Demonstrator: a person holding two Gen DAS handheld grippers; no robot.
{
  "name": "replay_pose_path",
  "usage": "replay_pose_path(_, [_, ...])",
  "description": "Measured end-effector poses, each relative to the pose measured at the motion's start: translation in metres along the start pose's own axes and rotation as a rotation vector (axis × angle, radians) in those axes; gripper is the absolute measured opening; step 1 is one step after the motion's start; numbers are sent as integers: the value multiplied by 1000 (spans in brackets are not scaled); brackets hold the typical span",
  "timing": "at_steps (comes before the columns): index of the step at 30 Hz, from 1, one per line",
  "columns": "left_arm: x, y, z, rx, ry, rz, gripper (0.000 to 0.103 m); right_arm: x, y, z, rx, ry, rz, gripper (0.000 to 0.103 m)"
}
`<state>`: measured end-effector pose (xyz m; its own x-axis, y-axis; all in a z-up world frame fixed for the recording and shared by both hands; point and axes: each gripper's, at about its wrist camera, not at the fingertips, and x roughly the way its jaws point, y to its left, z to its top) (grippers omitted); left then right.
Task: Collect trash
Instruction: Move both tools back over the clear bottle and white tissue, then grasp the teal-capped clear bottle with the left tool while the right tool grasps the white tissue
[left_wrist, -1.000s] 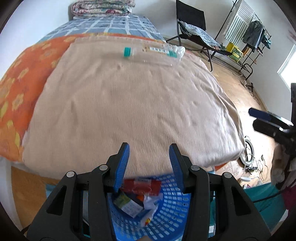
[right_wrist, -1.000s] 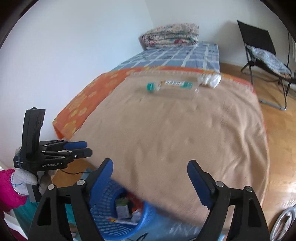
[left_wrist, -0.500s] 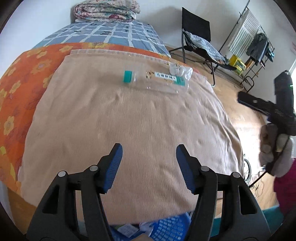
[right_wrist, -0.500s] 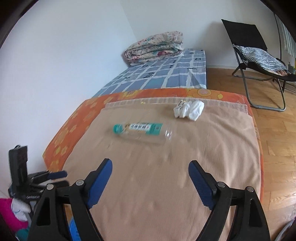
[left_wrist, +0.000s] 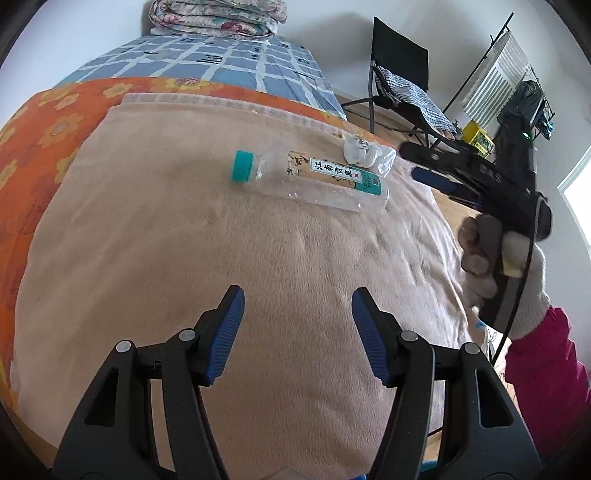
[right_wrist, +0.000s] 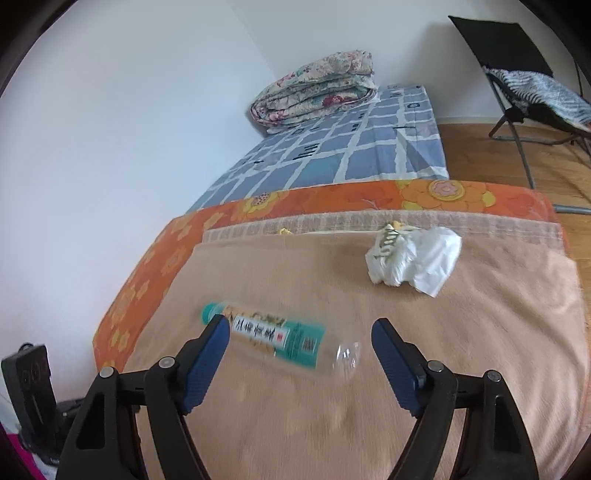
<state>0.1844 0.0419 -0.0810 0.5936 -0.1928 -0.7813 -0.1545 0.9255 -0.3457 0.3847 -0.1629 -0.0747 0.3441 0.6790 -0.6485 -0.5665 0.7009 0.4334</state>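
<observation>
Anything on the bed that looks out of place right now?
Yes: an empty plastic bottle lies on its side on the tan blanket, and a crumpled white wrapper sits just beyond it near the blanket's far edge. Both are loose litter.

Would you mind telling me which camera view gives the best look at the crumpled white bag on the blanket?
The right wrist view: the crumpled white bag lies unobstructed, folds and printed side clear. In the left wrist view the bag is smaller, squeezed between the bottle and the right gripper.
</observation>
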Motion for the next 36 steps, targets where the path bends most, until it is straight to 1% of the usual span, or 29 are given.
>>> replay_pose_path(3, [7, 1, 2, -13, 3, -6, 62, 18, -9, 2, 23, 19, 3, 81])
replay_pose_path(7, [12, 5, 7, -26, -1, 14, 62, 37, -18, 1, 71, 60, 46, 78])
replay_pose_path(8, [12, 8, 8, -33, -4, 21, 62, 40, -18, 1, 75, 66, 55, 75])
replay_pose_path(10, [13, 13, 10, -55, -9, 21, 62, 45, -14, 0, 66, 91, 73, 75])
replay_pose_path(13, [11, 21, 13, -79, -21, 28, 62, 48, 0, -4, 15, 131, 95, 75])
replay_pose_path(15, [8, 24, 15, -85, -28, 29, 62, 49, 9, -8, -5, 162, 133, 75])
replay_pose_path(18, [3, 34, 19, -116, -46, 25, 62, 49, 28, -18, -47, 237, 258, 75])
replay_pose_path(19, [2, 38, 21, -127, -53, 28, 62, 48, 36, -21, -69, 250, 288, 75])
replay_pose_path(21, [0, 45, 26, -153, -70, 40, 62, 44, 47, -26, -94, 255, 321, 75])
replay_pose_path(23, [1, 52, 34, -186, -89, 45, 62, 41, 50, -26, -88, 230, 292, 75])
replay_pose_path(24, [4, 54, 38, -201, -94, 42, 64, 39, 49, -24, -81, 207, 256, 75])
replay_pose_path(25, [7, 55, 43, -215, -97, 40, 67, 36, 47, -21, -77, 177, 200, 78])
replay_pose_path(26, [10, 55, 47, -226, -99, 39, 68, 34, 44, -19, -73, 150, 145, 81])
replay_pose_path(27, [15, 55, 52, -239, -103, 34, 69, 30, 38, -16, -60, 108, 76, 83])
replay_pose_path(28, [18, 54, 55, -247, -102, 28, 69, 28, 33, -14, -46, 83, 39, 85])
replay_pose_path(30, [28, 52, 64, -260, -87, 22, 70, 25, 21, -11, -7, 48, -9, 85])
replay_pose_path(32, [36, 50, 69, -265, -73, 72, 71, 24, 15, -6, 10, 35, -48, 85])
replay_pose_path(34, [36, 51, 68, -295, -81, 87, 71, 21, 9, -1, 13, 11, -119, 85])
replay_pose_path(36, [37, 54, 68, -322, -80, 111, 71, 20, 2, 3, 17, -5, -172, 85])
